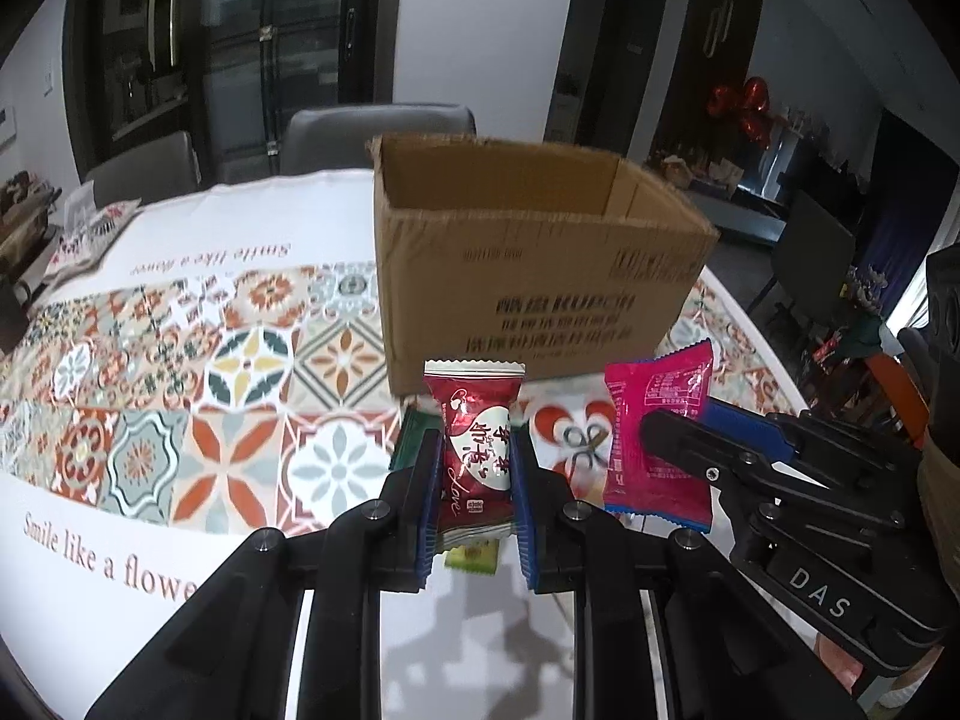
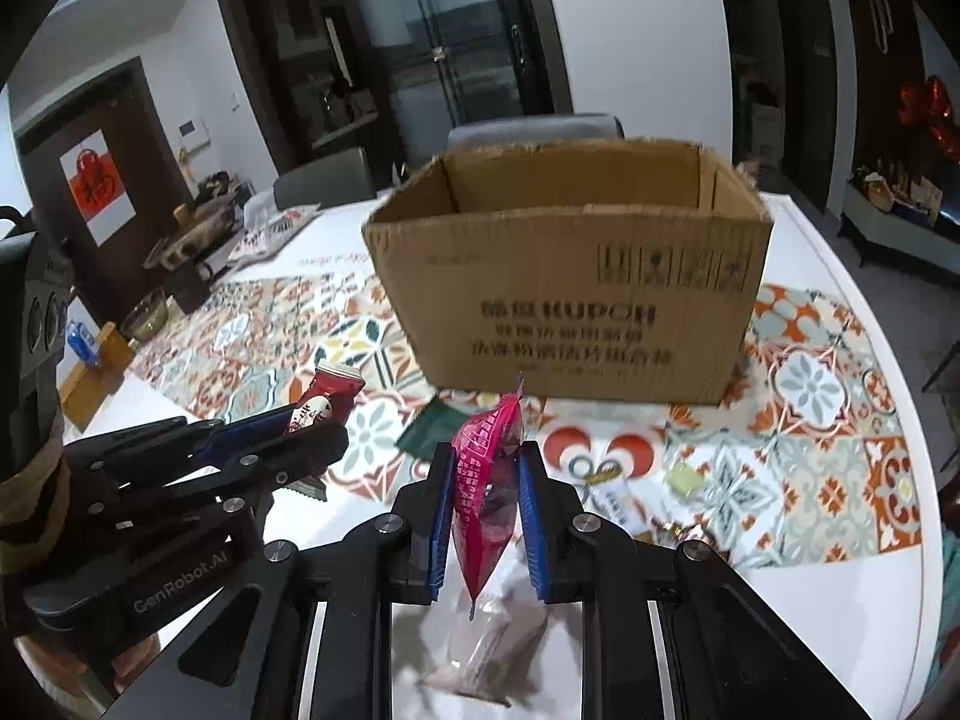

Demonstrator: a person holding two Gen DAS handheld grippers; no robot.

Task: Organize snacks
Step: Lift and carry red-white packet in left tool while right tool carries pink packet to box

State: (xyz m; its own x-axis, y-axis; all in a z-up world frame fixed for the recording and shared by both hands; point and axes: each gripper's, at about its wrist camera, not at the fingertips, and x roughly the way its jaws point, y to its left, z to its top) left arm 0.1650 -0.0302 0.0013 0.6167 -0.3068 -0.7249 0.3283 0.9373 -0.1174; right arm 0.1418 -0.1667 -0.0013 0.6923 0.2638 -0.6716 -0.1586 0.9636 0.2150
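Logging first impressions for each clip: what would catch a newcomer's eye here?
The open brown cardboard box stands mid-table on the patterned tile-print tablecloth. In front of it, the left gripper is shut on a dark red heart-print snack packet, and the right gripper on a bright pink snack packet.

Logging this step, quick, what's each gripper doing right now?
Left gripper: closed on the dark red candy packet.
Right gripper: closed on the pink snack packet.
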